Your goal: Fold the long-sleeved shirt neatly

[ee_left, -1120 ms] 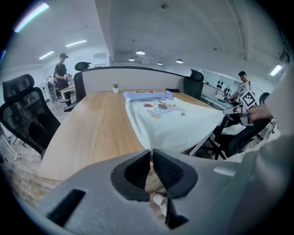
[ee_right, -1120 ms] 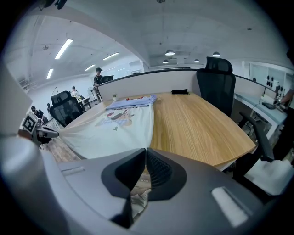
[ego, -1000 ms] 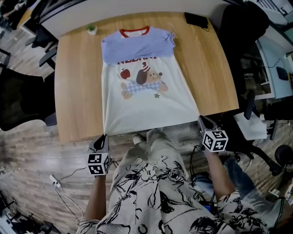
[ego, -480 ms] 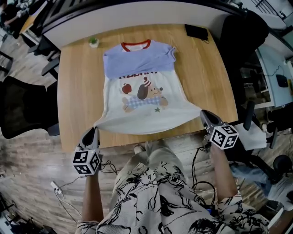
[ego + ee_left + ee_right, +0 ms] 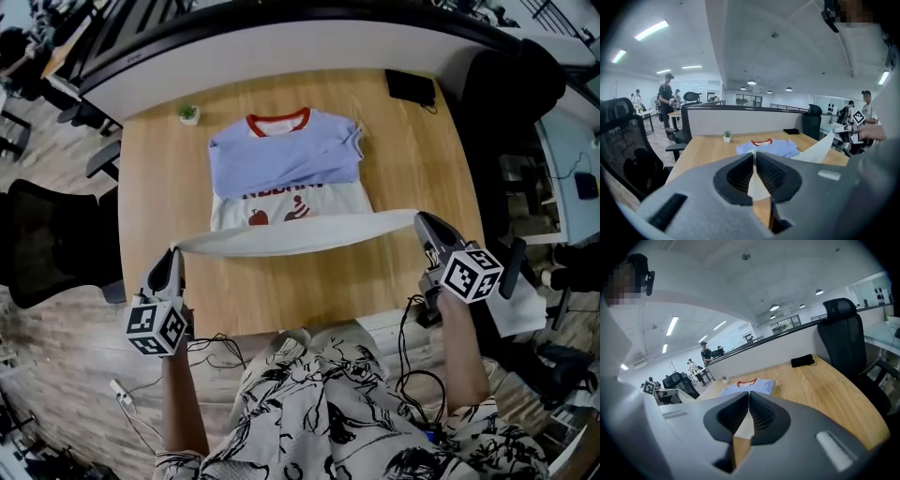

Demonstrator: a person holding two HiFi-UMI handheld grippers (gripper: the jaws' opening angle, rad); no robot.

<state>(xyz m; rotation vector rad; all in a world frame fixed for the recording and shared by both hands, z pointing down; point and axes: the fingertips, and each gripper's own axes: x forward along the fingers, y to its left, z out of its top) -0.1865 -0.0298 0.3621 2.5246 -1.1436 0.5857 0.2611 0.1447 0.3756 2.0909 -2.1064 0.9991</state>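
Note:
The shirt (image 5: 286, 164) lies on the wooden table (image 5: 150, 187), red collar at the far side, blue sleeves folded across the chest. Its white hem (image 5: 295, 239) is lifted off the table and stretched taut between my two grippers, covering most of the dog print. My left gripper (image 5: 175, 253) is shut on the hem's left corner (image 5: 757, 187), seen pinched between the pads in the left gripper view. My right gripper (image 5: 419, 217) is shut on the right corner (image 5: 743, 427). Both grippers hover over the table's near half.
A small potted plant (image 5: 189, 113) stands at the far left of the table and a black pouch (image 5: 411, 86) at the far right. Black office chairs stand at left (image 5: 47, 239) and right (image 5: 511, 94). A white partition (image 5: 281, 47) runs behind the table.
Both grippers have risen and moved away from me over the table, carrying the hem up from the table's near edge toward the collar. The hem now hides most of the print.

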